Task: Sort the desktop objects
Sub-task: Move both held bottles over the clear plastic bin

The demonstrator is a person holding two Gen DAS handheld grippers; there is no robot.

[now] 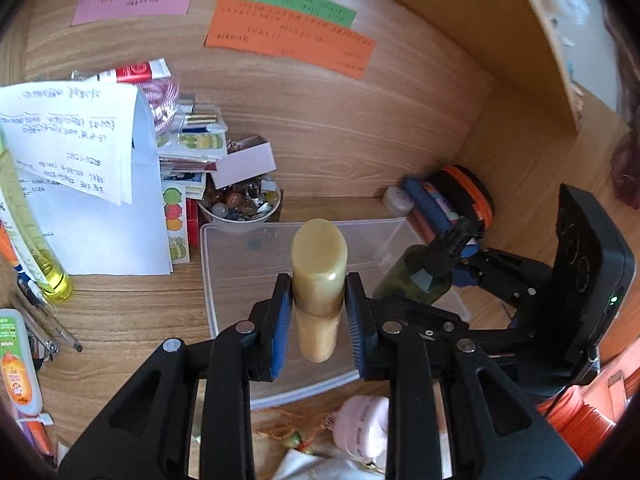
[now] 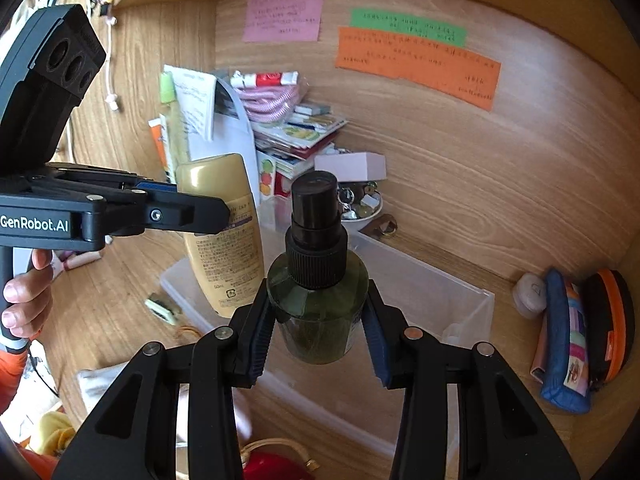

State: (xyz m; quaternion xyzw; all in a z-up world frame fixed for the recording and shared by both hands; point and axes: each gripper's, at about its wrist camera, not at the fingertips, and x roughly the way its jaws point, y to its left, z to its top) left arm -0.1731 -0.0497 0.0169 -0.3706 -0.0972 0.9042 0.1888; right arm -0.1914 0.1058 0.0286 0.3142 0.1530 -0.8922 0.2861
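My left gripper (image 1: 319,300) is shut on a beige lotion bottle (image 1: 319,276), held upright above a clear plastic bin (image 1: 224,248). The bottle also shows in the right wrist view (image 2: 224,236), with the left gripper (image 2: 188,208) clamped across it. My right gripper (image 2: 318,316) is shut on a dark green spray bottle (image 2: 318,304) with a black pump cap, held above the same bin (image 2: 440,292). That spray bottle shows in the left wrist view (image 1: 424,272) at the bin's right side, with the right gripper (image 1: 492,268) behind it.
A bowl of marbles (image 1: 240,204) stands behind the bin. White papers (image 1: 92,184), sticker sheets, a yellow tube (image 1: 36,240) and pens lie at left. Pouches and an orange-black case (image 2: 608,320) sit at right. Coloured notes (image 1: 292,36) are on the back wall. A pink round object (image 1: 364,424) lies near.
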